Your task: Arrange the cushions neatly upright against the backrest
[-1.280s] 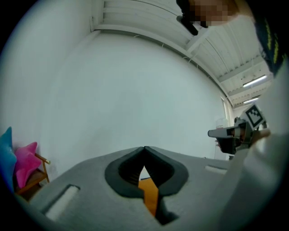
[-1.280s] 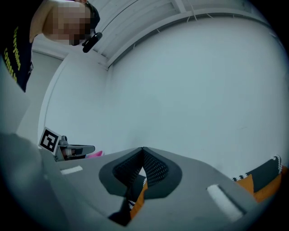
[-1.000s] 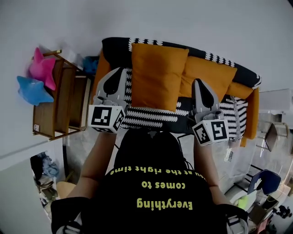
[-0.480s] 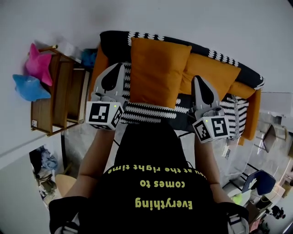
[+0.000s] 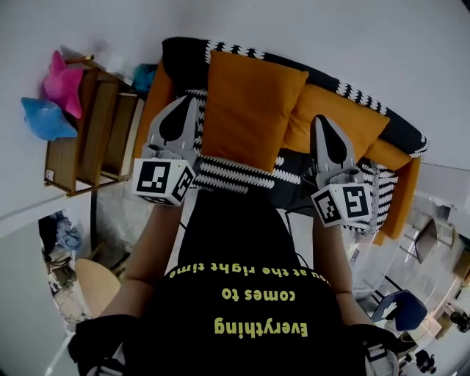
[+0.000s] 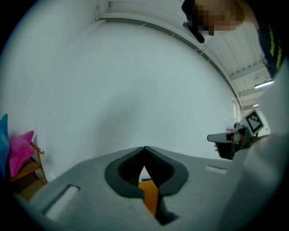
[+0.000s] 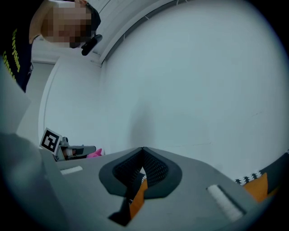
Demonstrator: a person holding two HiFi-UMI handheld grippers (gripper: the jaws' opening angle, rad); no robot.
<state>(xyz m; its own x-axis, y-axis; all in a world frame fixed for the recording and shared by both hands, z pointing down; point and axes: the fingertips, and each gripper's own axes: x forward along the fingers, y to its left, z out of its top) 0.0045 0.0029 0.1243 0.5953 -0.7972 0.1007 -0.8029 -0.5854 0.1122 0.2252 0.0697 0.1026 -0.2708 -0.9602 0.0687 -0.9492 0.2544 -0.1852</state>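
Cushions [image 5: 250,110] lean on sofa [image 5: 400,198] (white wall [image 5: 294,22] behind)

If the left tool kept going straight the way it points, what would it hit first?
Probably the white wall: beyond the left tool's shut tips, its own view shows only bare wall. How far off cannot be judged.
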